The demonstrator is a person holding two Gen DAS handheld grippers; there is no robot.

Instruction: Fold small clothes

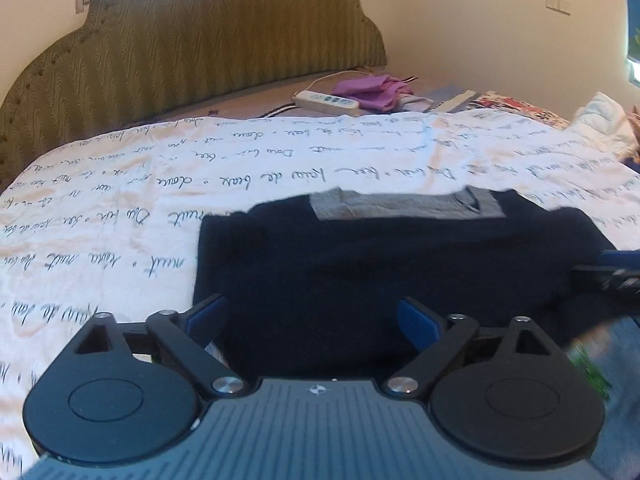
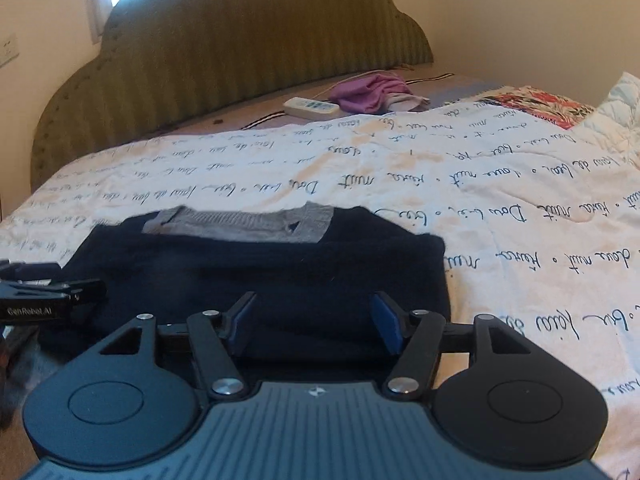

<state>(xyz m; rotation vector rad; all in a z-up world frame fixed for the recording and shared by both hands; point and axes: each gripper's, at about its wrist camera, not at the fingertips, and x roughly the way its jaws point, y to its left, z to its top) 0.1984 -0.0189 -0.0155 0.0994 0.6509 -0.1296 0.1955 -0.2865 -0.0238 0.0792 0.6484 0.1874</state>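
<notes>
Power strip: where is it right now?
The white power strip lies at the far end of the bed in both wrist views, just below the green headboard, beside the purple cloth and well beyond the folded navy garment.

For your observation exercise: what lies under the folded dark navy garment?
The navy garment lies on a white bedcover with handwriting print, which shows all round it. Whatever lies directly beneath is hidden, as are the garment's folded-under parts.
</notes>
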